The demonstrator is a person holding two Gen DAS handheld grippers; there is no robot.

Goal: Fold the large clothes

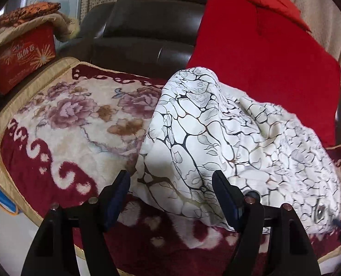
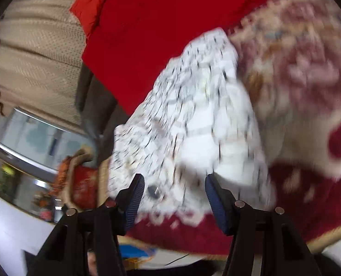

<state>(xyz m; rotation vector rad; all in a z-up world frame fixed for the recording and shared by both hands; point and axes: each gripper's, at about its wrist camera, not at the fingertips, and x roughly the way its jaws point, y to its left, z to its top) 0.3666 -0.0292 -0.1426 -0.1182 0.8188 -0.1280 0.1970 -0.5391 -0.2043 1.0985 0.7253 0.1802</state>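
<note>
A white garment (image 1: 216, 138) with a black and gold crackle print lies bunched on a floral red and cream blanket (image 1: 66, 124). My left gripper (image 1: 171, 179) is open, its jaws wide apart just in front of the garment's near edge, holding nothing. In the right wrist view the same garment (image 2: 193, 119) is blurred by motion. My right gripper (image 2: 175, 182) is open, its jaws either side of the garment's near edge, not closed on it. A dark button (image 2: 154, 191) shows on the cloth between them.
A red cloth (image 1: 262, 57) lies behind the garment against a dark brown leather seat back (image 1: 147, 27). A red box (image 1: 25, 57) under folded fabric stands at the left. The blanket's gold-trimmed edge (image 1: 0, 161) drops off at the left and front.
</note>
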